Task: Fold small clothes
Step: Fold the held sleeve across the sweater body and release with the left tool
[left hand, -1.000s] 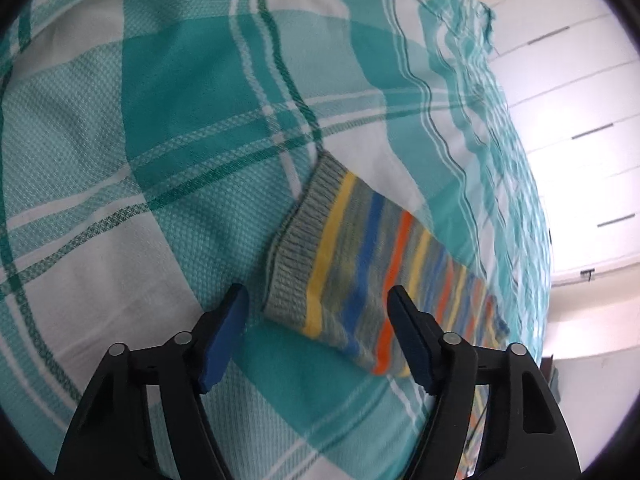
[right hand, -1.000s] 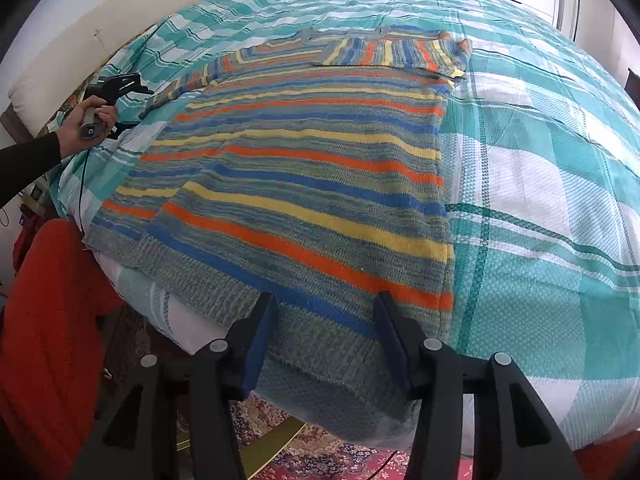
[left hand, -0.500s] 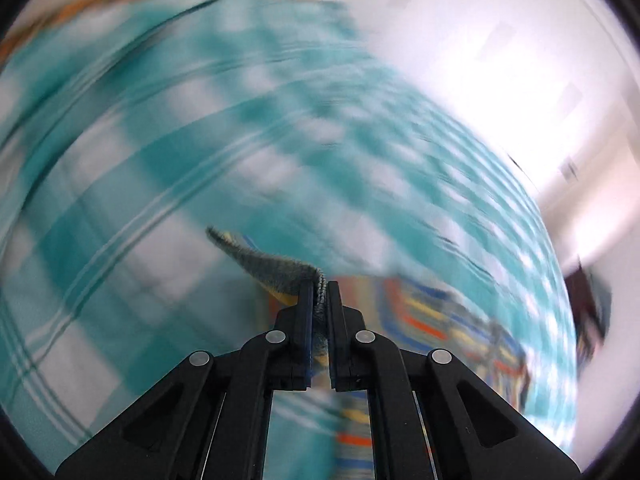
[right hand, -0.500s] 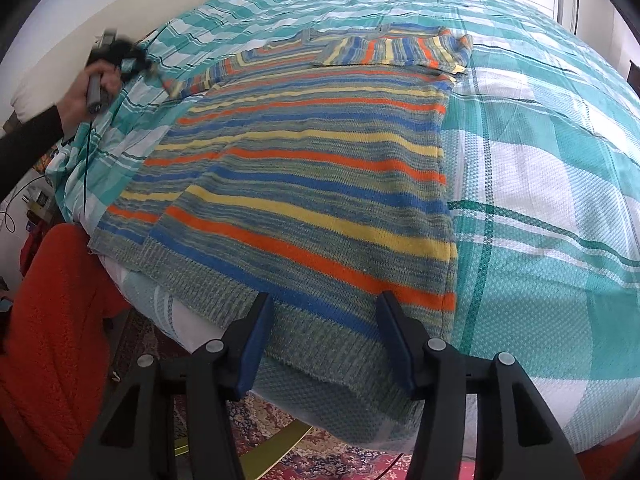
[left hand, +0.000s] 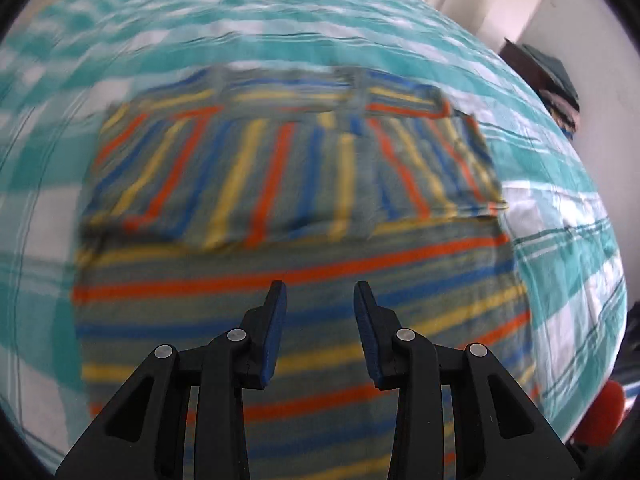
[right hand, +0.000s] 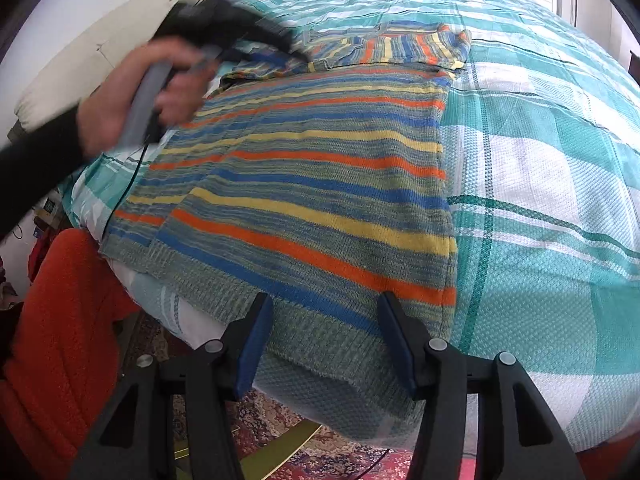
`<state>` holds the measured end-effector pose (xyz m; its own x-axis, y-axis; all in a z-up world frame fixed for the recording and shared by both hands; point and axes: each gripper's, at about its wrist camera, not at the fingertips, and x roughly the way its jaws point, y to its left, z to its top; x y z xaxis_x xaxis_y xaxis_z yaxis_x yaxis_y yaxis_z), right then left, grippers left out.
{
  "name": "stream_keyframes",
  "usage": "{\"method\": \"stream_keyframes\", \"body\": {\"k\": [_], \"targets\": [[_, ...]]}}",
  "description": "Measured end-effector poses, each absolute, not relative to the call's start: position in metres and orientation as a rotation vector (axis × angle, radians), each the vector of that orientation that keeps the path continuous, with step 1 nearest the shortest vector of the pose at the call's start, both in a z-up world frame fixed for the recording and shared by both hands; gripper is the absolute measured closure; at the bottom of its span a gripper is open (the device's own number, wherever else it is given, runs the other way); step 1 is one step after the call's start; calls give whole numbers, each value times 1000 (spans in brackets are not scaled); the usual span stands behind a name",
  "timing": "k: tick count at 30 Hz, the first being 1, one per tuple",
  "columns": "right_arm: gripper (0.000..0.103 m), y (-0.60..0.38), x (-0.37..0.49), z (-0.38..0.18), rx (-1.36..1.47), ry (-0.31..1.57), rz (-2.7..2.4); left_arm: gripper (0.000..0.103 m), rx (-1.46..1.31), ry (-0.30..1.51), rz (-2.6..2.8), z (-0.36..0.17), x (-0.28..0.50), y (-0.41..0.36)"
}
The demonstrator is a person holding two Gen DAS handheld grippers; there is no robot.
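Note:
A striped knit sweater [right hand: 312, 184] in grey, orange, blue and yellow lies flat on a teal and white plaid bedspread [right hand: 540, 160]. Its sleeves [left hand: 288, 160] are folded across the chest near the collar. My left gripper [left hand: 320, 292] hovers above the sweater's body [left hand: 300, 272]; its jaws are opening and nothing is between them. In the right wrist view a hand [right hand: 160, 88] holds that left gripper [right hand: 296, 50], blurred, over the upper left of the sweater. My right gripper [right hand: 324, 312] stands open just above the hem at the bed's near edge, holding nothing.
Red fabric [right hand: 60, 320] hangs beside the bed at lower left, above a patterned rug [right hand: 280, 420]. A cream headboard [right hand: 80, 60] runs along the left. Dark furniture with piled clothes [left hand: 552, 88] stands by the far wall.
My left gripper shut on the sleeve cuff, swung it across onto the sweater and let go; its jaws now stand apart. The right gripper has stayed put.

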<state>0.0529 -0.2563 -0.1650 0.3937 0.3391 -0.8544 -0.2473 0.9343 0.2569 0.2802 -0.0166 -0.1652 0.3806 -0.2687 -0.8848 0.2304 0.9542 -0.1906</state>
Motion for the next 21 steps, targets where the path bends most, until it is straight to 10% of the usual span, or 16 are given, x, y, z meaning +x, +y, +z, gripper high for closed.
{"method": "stream_keyframes", "body": {"k": [14, 15, 17, 21], "targets": [[47, -258, 59, -170, 125, 1119, 365, 41, 359, 1033, -138, -181, 320, 66], [47, -257, 59, -170, 121, 1120, 364, 44, 365, 1025, -105, -186, 328, 67], [45, -255, 60, -170, 111, 1121, 364, 96, 276, 1030, -68, -194, 345, 78], [42, -253, 60, -170, 94, 1120, 367, 99, 157, 1033, -55, -203, 339, 108]]}}
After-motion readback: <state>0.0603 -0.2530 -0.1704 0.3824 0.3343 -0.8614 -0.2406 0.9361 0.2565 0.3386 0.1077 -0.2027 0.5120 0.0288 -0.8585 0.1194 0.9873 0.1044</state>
